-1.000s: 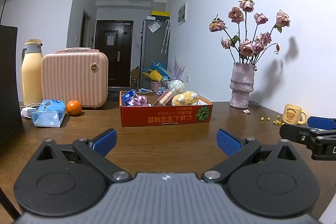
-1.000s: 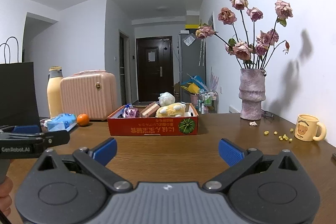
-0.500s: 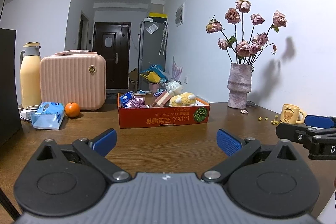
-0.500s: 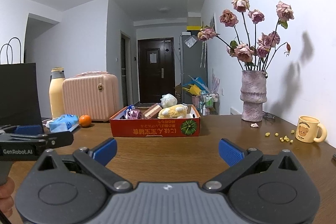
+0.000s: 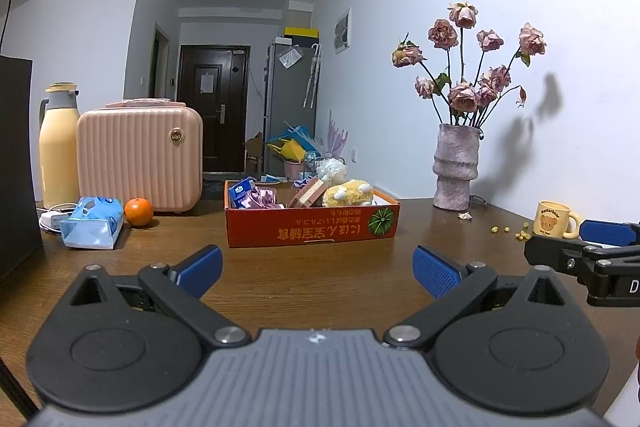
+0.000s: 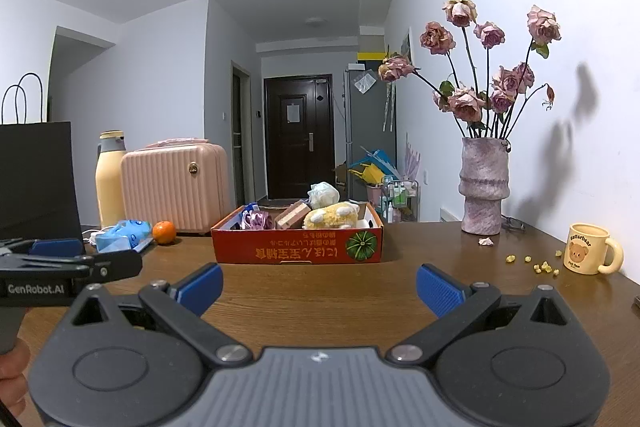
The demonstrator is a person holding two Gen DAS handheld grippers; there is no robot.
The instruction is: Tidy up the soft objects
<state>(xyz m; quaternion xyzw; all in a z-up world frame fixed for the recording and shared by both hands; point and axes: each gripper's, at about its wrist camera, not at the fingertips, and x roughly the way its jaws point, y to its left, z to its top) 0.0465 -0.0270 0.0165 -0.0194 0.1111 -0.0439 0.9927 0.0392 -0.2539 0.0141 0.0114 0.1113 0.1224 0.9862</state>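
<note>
Surface: a dark brown wooden table with visible grain, bare in front of both grippers
Left gripper: fingers spread wide, holding nothing, level above the table
Right gripper: fingers likewise spread, holding nothing
Soft objects: a yellow plush toy, a purple satin scrunchie and a white puff sit in the red cardboard box at the table's middle
Left side: a blue tissue pack, touching or just beside an orange; behind them a pink ribbed case and a yellow thermos jug; a black paper bag at the edge
Right side: a vase of dried pink roses against the white wall, a yellow bear mug, yellow crumbs beside it
Room: a corridor beyond the table ends at a dark door
</note>
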